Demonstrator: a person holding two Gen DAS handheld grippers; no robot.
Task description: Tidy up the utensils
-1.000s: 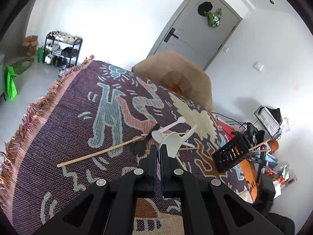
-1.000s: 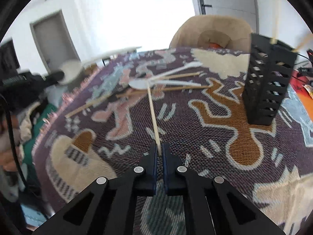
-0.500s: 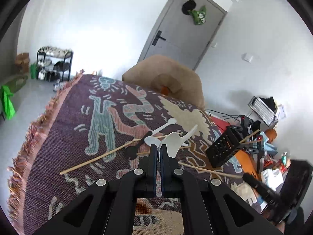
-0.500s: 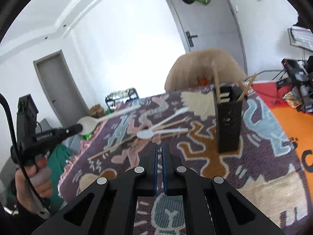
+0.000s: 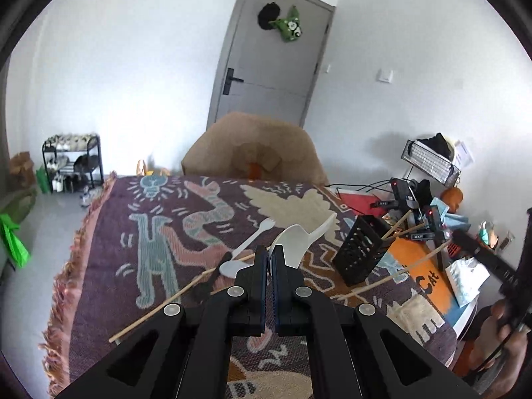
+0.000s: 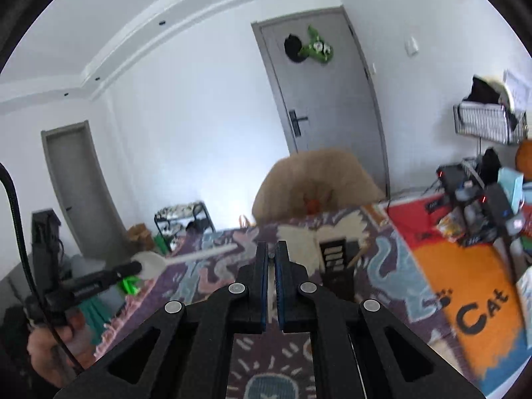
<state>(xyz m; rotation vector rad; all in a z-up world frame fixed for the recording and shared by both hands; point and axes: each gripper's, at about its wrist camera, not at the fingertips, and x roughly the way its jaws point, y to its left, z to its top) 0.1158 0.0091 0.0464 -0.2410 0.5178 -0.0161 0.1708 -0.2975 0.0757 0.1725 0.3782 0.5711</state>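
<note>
My left gripper (image 5: pixel 270 252) is shut on a white spoon (image 5: pixel 301 237), held above the patterned blanket (image 5: pixel 166 232); the spoon also shows in the right wrist view (image 6: pixel 156 262). A black slotted holder (image 5: pixel 360 254) with chopsticks in it stands on the blanket to the right. My right gripper (image 6: pixel 272 249) is shut on a thin wooden chopstick seen end-on between the jaws; in the left wrist view that chopstick (image 5: pixel 405 267) hangs just right of the holder. The holder (image 6: pixel 335 259) sits just beyond my right gripper. A white spoon (image 5: pixel 244 254), a black utensil (image 5: pixel 207 282) and a chopstick (image 5: pixel 173 299) lie on the blanket.
A tan chair (image 5: pixel 252 149) stands behind the blanket. A shoe rack (image 5: pixel 71 163) is far left. Clutter and an orange "Cat" mat (image 5: pixel 422 269) lie to the right, with a wire basket (image 5: pixel 429 163) above.
My right gripper has lifted the chopstick off the blanket and carried it up beside the holder. My left gripper has risen and tilted upward with the white spoon.
</note>
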